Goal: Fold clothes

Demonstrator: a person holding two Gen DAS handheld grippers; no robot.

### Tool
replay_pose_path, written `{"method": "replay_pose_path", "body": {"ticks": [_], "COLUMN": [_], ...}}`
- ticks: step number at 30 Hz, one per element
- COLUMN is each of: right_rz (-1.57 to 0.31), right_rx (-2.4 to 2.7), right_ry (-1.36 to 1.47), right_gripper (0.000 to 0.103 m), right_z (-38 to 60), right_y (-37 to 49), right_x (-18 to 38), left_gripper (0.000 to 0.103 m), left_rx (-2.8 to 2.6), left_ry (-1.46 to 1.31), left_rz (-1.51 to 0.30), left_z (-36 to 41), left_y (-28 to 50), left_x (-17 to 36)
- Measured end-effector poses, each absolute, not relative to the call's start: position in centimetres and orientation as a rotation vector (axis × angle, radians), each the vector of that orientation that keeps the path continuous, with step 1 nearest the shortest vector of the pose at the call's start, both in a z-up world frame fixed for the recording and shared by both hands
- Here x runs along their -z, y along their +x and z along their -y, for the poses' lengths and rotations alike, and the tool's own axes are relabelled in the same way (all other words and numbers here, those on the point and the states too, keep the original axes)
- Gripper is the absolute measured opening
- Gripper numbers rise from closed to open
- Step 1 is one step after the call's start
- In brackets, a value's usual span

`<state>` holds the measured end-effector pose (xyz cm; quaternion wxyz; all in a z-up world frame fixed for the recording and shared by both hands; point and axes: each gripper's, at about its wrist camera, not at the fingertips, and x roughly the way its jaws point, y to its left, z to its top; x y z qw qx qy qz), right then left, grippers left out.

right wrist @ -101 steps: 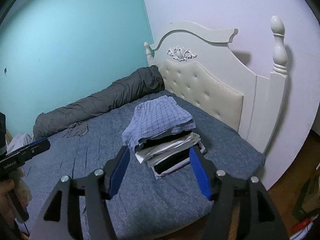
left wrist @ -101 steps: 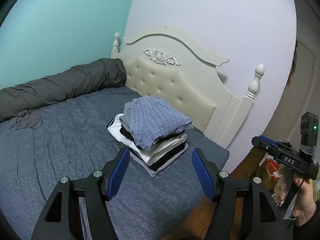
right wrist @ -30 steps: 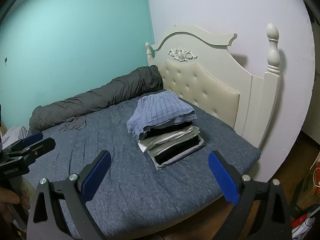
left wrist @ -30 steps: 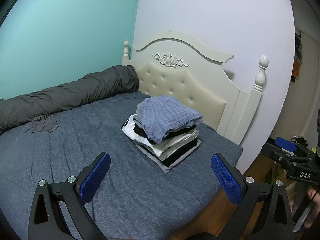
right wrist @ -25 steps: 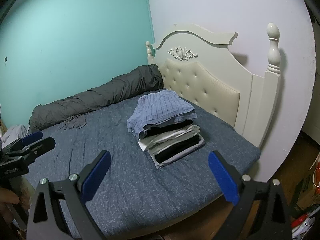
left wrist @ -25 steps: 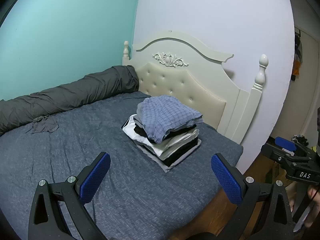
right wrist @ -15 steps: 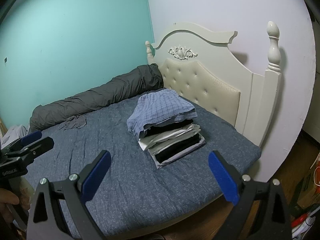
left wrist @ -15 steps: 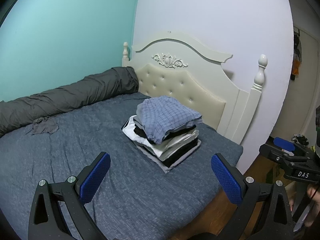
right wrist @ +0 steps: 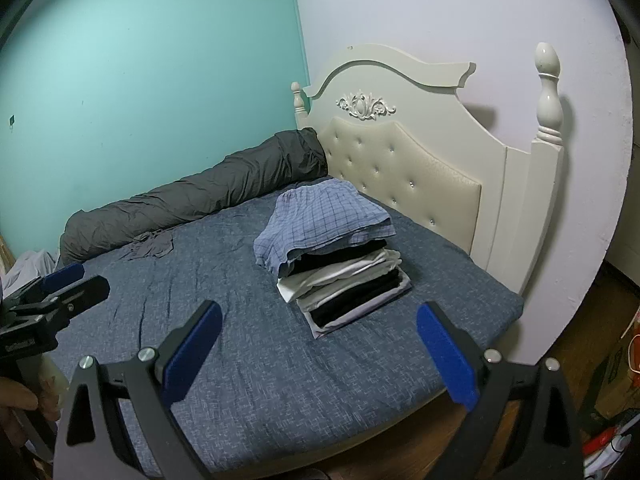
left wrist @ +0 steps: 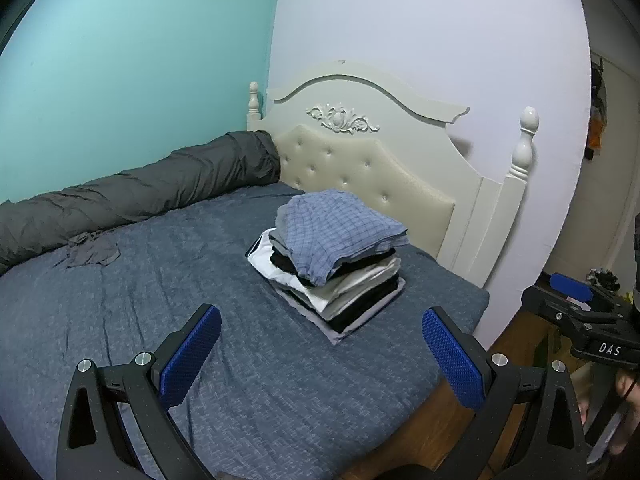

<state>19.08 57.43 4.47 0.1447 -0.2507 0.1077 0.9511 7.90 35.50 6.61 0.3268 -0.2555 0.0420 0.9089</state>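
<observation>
From the left wrist cam, the left gripper [left wrist: 320,346] is up in the air over the near part of the bed [left wrist: 120,320], its two blue-padded fingers [left wrist: 190,354] spread wide with nothing between them. There's one stack of folded clothes [left wrist: 330,264] sitting on the blue bedsheet near the headboard [left wrist: 376,168], topped by a blue checked piece [left wrist: 340,226], with black, white and grey layers under it; can't count the layers for sure. One small crumpled grey garment [left wrist: 94,250] lies loose on the sheet, well apart from the stack, right beside the long grey rolled duvet [left wrist: 132,196] running along the teal wall. The right gripper [left wrist: 580,316] pokes in at the right edge off the bed, too partial here to judge. Over on the right wrist cam, the right gripper [right wrist: 318,346] is likewise released, both fingers [right wrist: 446,362] wide apart and empty, hovering over the bed's near side. Same single stack [right wrist: 340,258] ahead between the fingers' line of sight, same single grey garment [right wrist: 154,246] by the duvet [right wrist: 192,200]. The left gripper [right wrist: 52,294] shows at the left edge with a hand [right wrist: 18,404] under it.
</observation>
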Motion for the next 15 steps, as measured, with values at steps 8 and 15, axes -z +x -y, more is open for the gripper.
{"method": "replay_pose_path", "body": {"ticks": [8, 15], "right_rz": [-0.315, -0.317], "right_rx": [-2.741, -2.74], "right_ry": [-0.722, -0.72], "right_gripper": [0.098, 0.098], "right_z": [-57.51, -57.6], "right_y": [19.05, 19.09], "right_x": [-4.53, -4.47], "left_gripper": [0.103, 0.103], "left_rx": [-2.376, -2.375], "left_ry": [-0.658, -0.663], "left_rz": [-0.111, -0.111], "left_z": [-35.68, -35.72], "left_y": [7.98, 7.93], "left_x": [-6.59, -6.45]}}
